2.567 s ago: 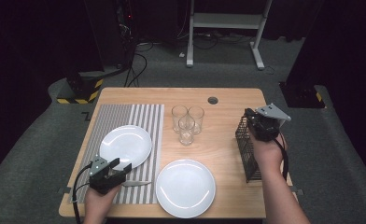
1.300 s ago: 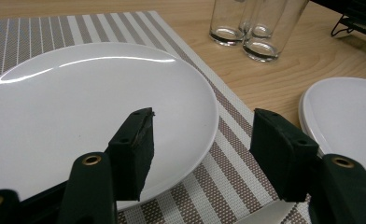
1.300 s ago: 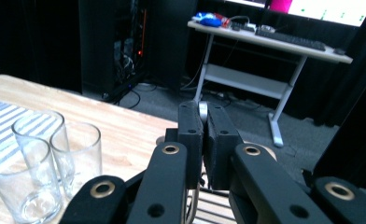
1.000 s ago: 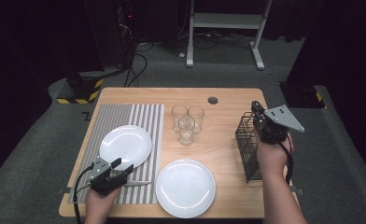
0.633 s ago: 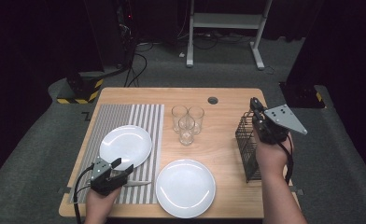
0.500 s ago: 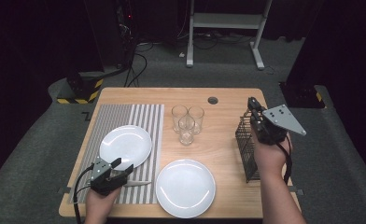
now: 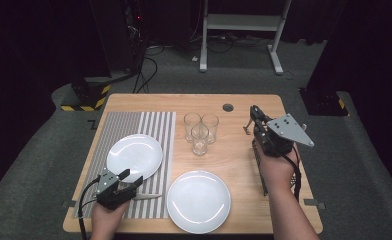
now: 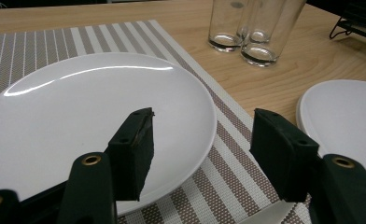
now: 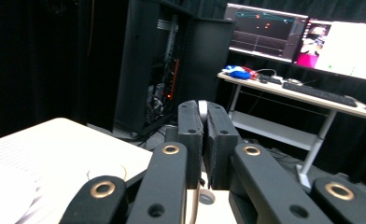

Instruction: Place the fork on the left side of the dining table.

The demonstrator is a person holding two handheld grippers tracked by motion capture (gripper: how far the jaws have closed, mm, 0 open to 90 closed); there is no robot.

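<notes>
Placemat [image 7: 154, 125]: woven, grey and white stripes, flat on the left half of the light wooden table [image 7: 234, 160].

Small white plate [image 7: 134, 154]: round, glossy, lies on the mat.

Left gripper [image 7: 130, 176]: held low at the near left edge, hand beneath it and cable trailing off the table. It points along the mat toward the small plate. Jaws released, pads wide apart with nothing between them; in the left gripper view [image 8: 202, 140] they frame the plate's near rim.

Knife-like metal utensil [image 7: 146, 196]: flat on the mat, just beside the left gripper.

Large white plate [image 7: 199, 201]: round, glossy, on bare wood at the near middle.

Three clear drinking glasses [image 7: 200, 131]: upright and clustered, touching or nearly so, mid-table.

Right gripper [image 7: 254, 109]: raised above the right side of the table, forearm coming up from the near edge, grey three-cornered plate on top. Jaws clenched on a thin silver utensil [image 9: 201, 108], which hangs below the tips [image 7: 246, 129]; its type is too small to tell.

Black wire basket [image 7: 260, 170]: upright on the right side, partly hidden by the right hand. The held utensil hangs clear of it, beyond its far end.
</notes>
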